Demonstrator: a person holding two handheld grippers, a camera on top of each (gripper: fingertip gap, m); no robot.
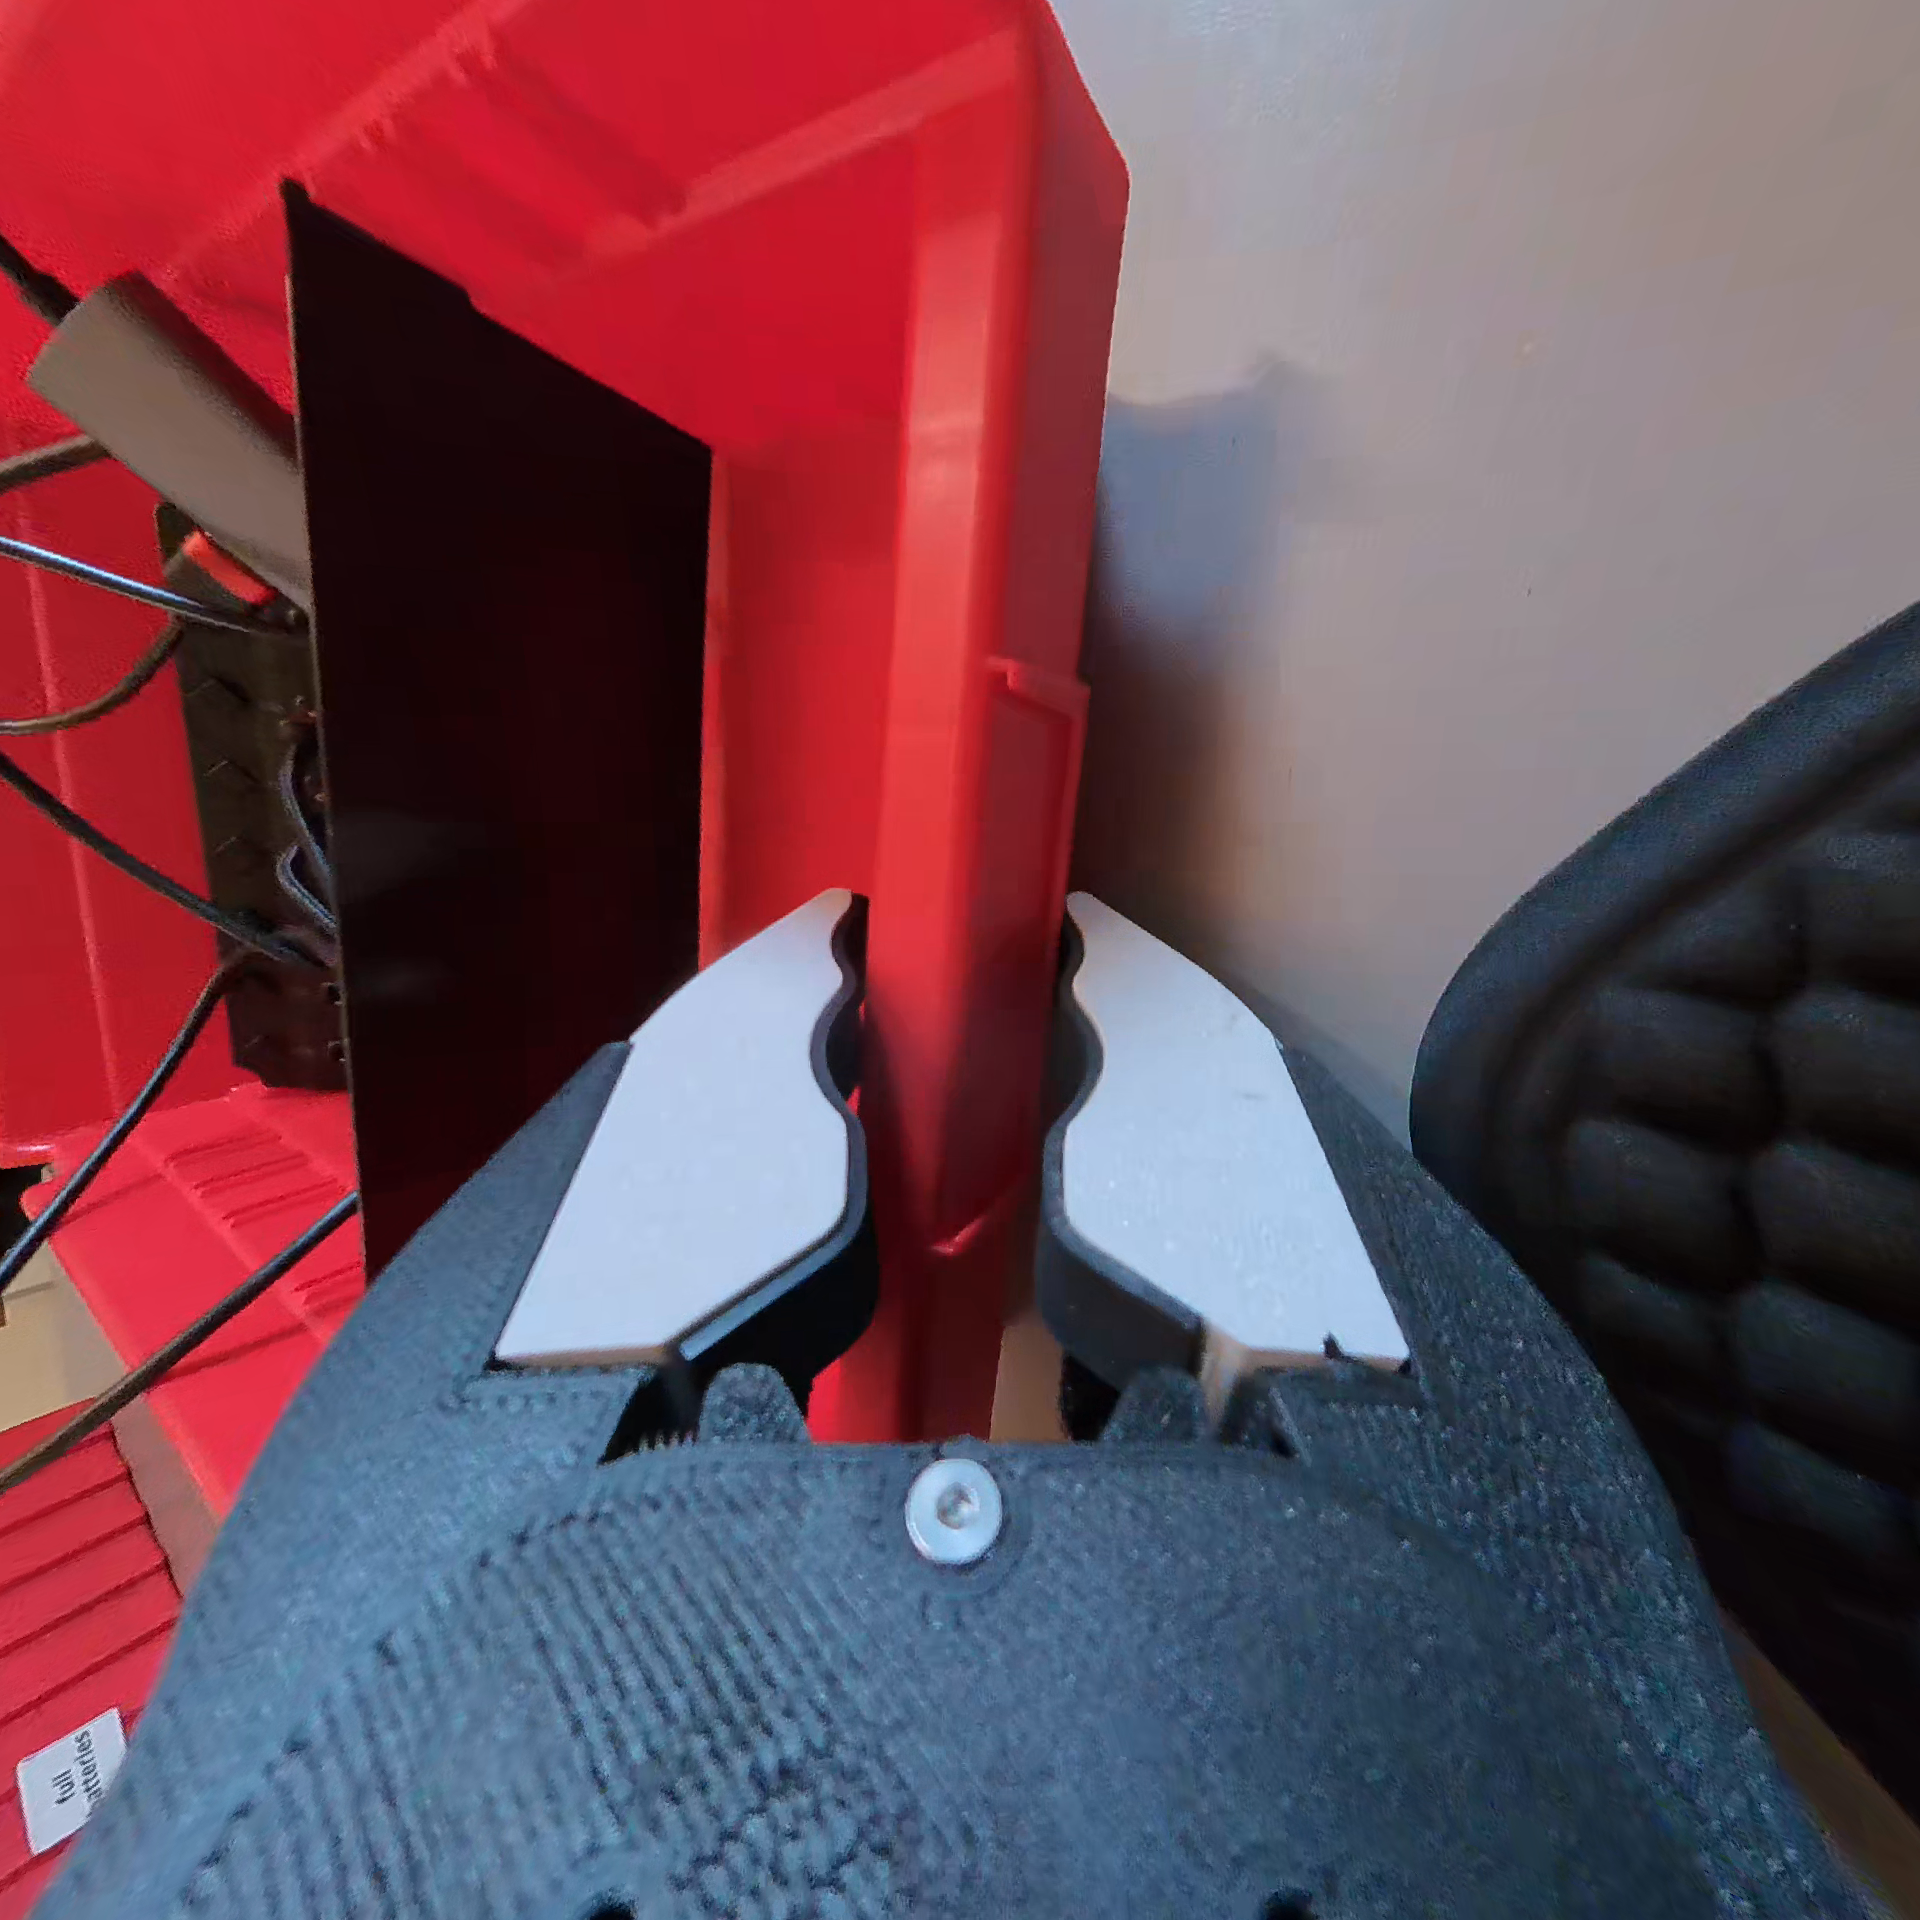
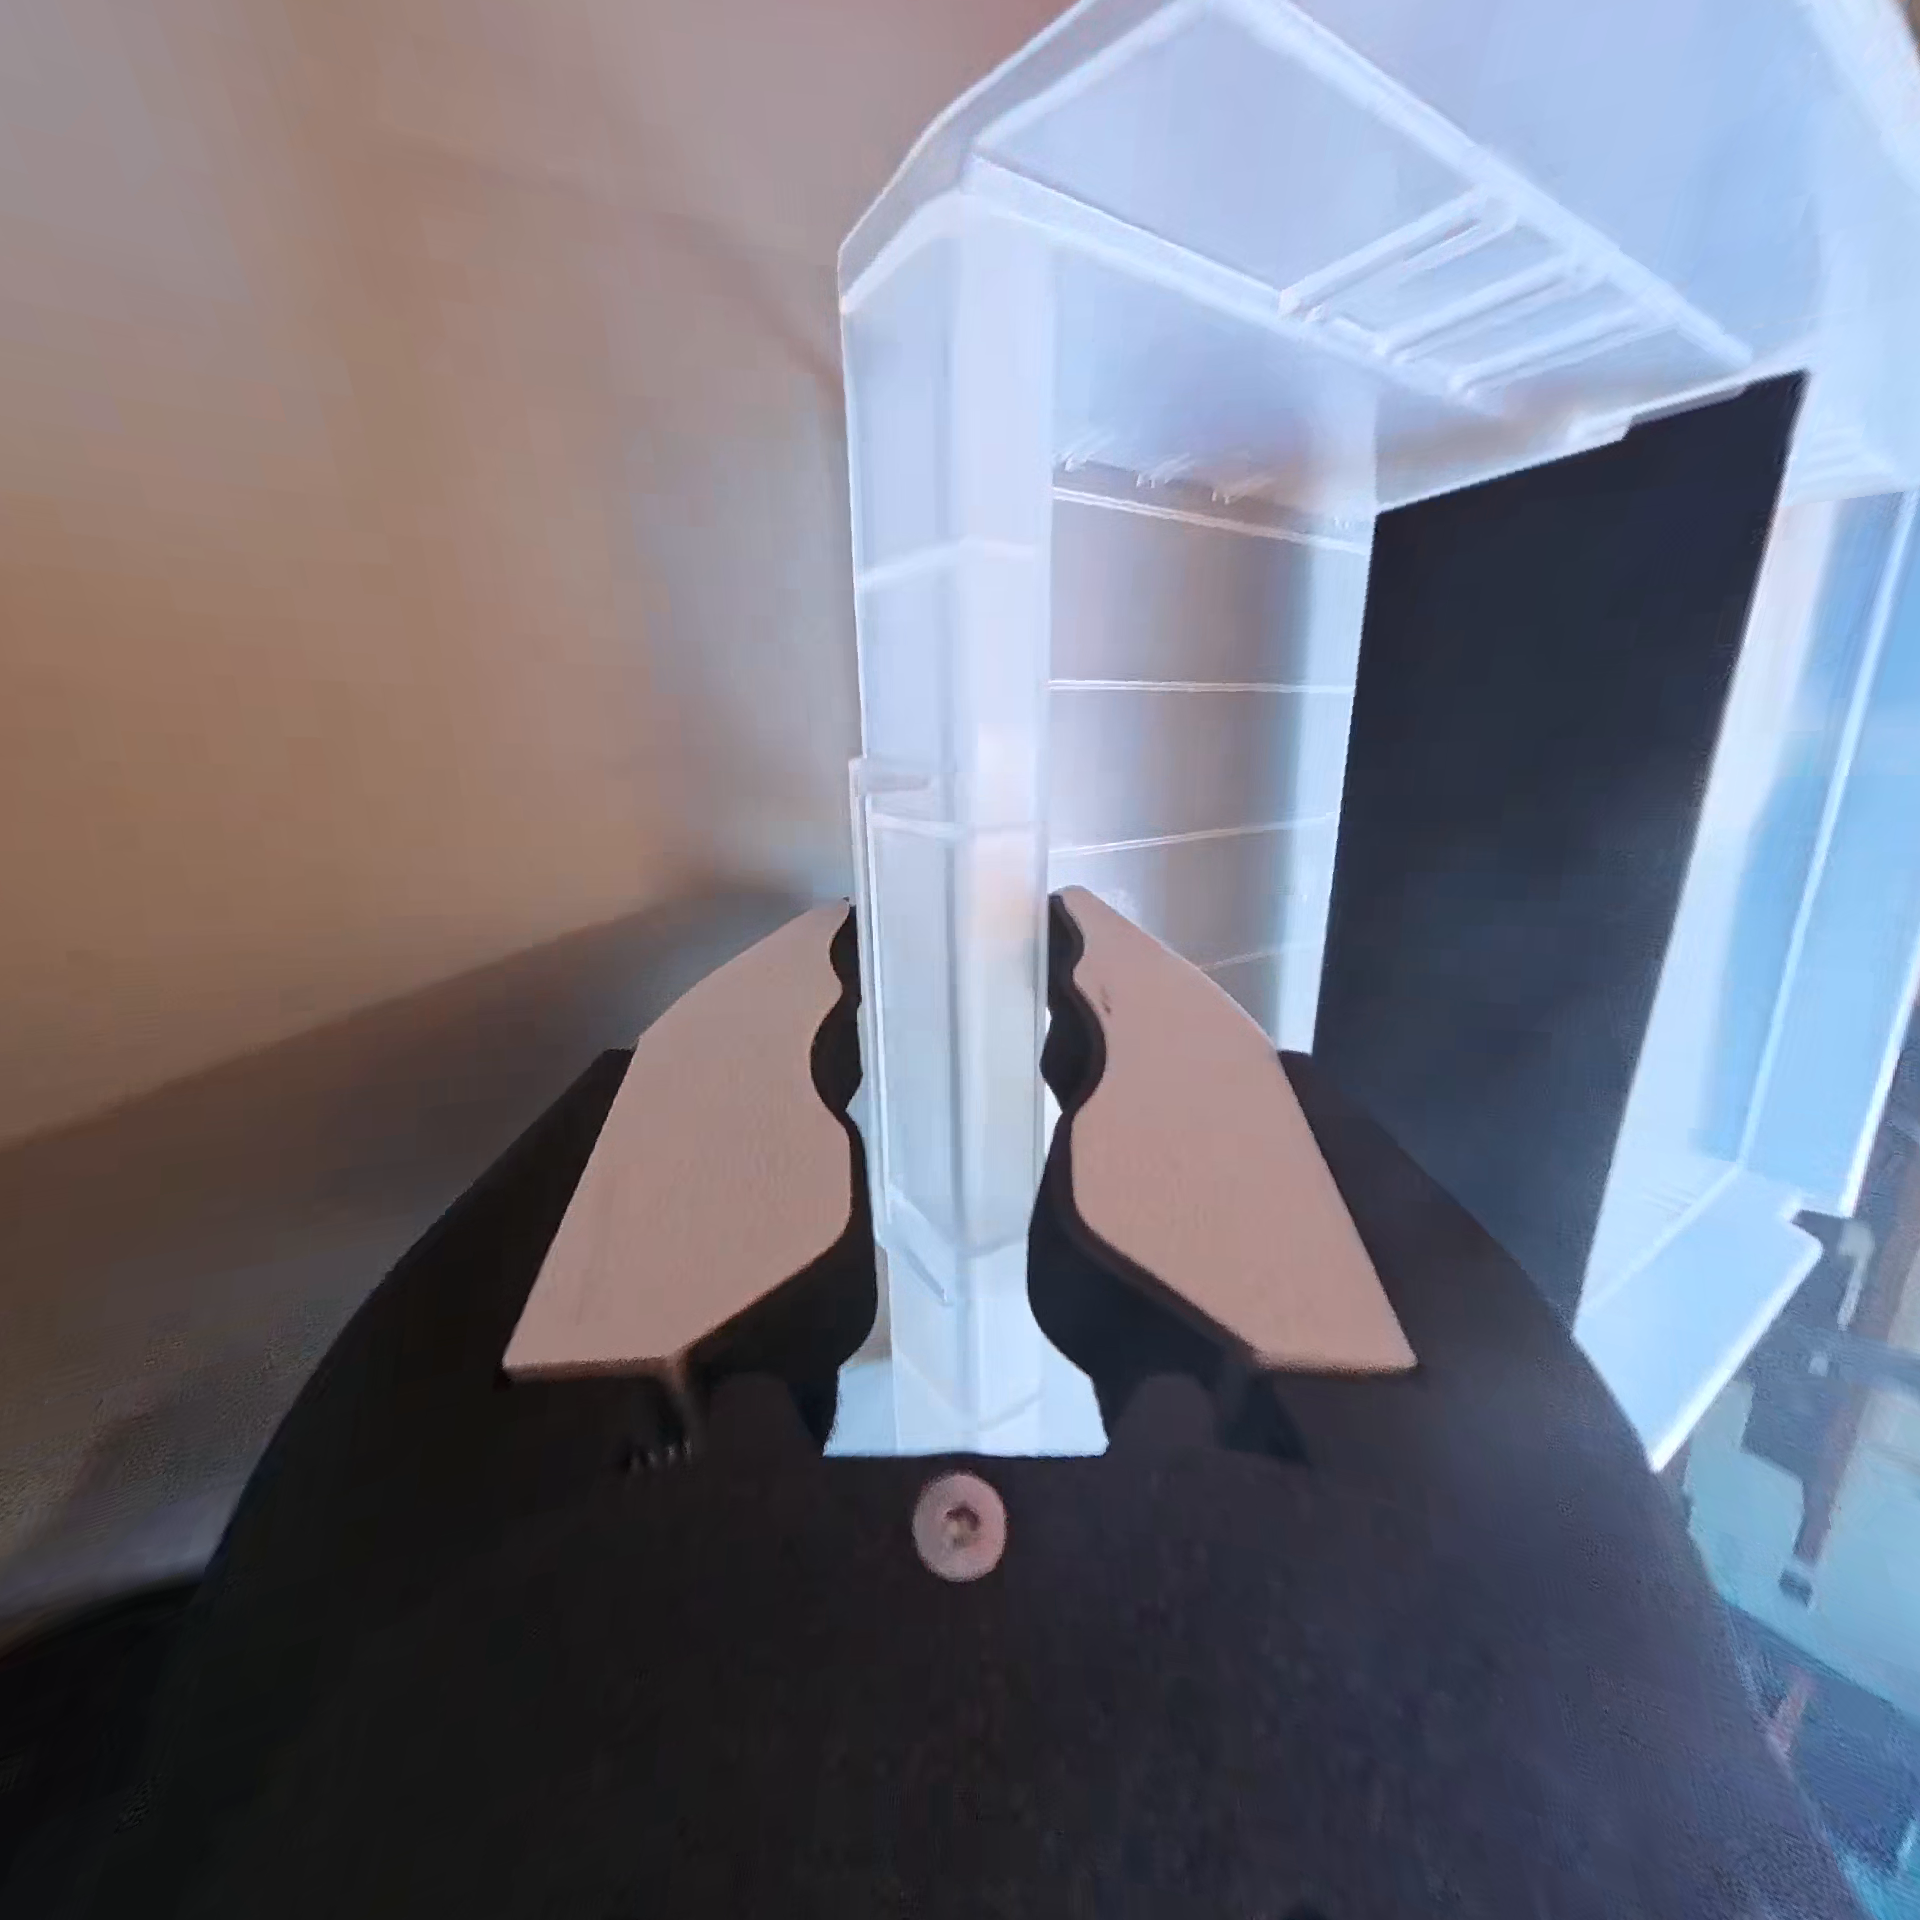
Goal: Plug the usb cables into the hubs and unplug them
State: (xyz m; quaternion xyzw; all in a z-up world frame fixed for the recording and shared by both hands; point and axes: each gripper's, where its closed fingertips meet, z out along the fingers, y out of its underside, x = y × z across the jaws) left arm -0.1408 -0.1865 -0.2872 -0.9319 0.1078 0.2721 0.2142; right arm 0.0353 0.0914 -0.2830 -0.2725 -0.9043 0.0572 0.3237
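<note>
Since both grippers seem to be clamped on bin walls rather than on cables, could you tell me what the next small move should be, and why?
Probably set both bins down and release them. The left gripper straddles the red bin wall, the right gripper the clear bin wall, so neither is free for the black cables and hub in the red bin.

Hub (image 1: pixel 265 831) mostly behind black panel (image 1: pixel 509 810); cables (image 1: pixel 94 852) cut off left.
</note>
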